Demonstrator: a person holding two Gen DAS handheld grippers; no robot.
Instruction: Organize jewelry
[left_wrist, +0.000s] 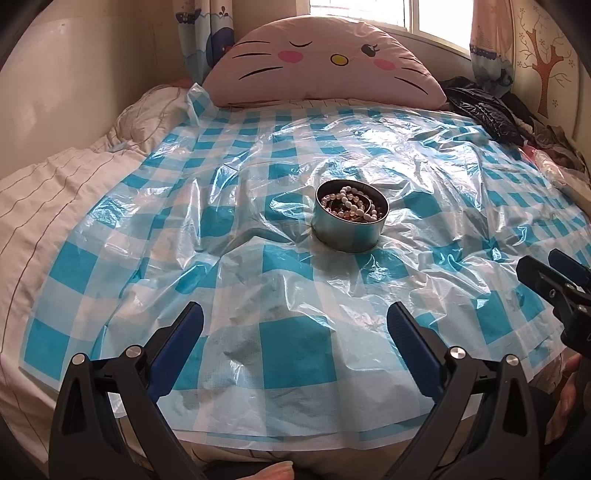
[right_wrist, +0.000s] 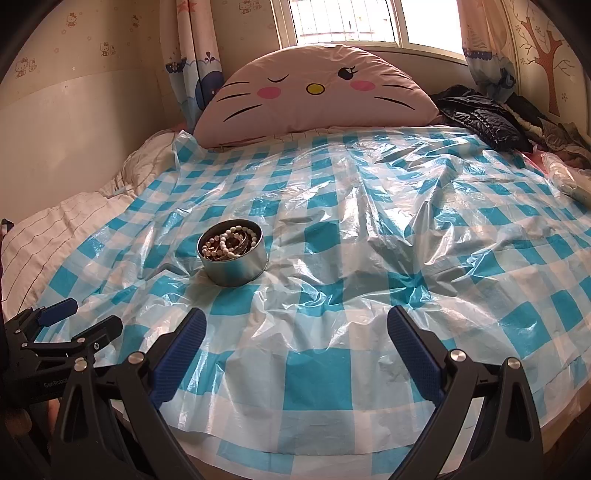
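A round metal tin (left_wrist: 349, 230) stands on a blue and white checked plastic sheet (left_wrist: 258, 258) on a bed. It holds pearl bead strands (left_wrist: 349, 203) and other tangled jewelry. The tin also shows in the right wrist view (right_wrist: 232, 267), with the beads (right_wrist: 231, 242) inside. My left gripper (left_wrist: 295, 314) is open and empty, well short of the tin. My right gripper (right_wrist: 296, 319) is open and empty, to the right of the tin and nearer than it. The right gripper shows at the left wrist view's right edge (left_wrist: 554, 273), the left gripper at the right wrist view's left edge (right_wrist: 74, 321).
A pink cat-face pillow (left_wrist: 321, 62) leans at the head of the bed under a window. A black jacket and other clothes (left_wrist: 487, 114) are piled at the far right. A white striped quilt (left_wrist: 48, 206) lies along the left side.
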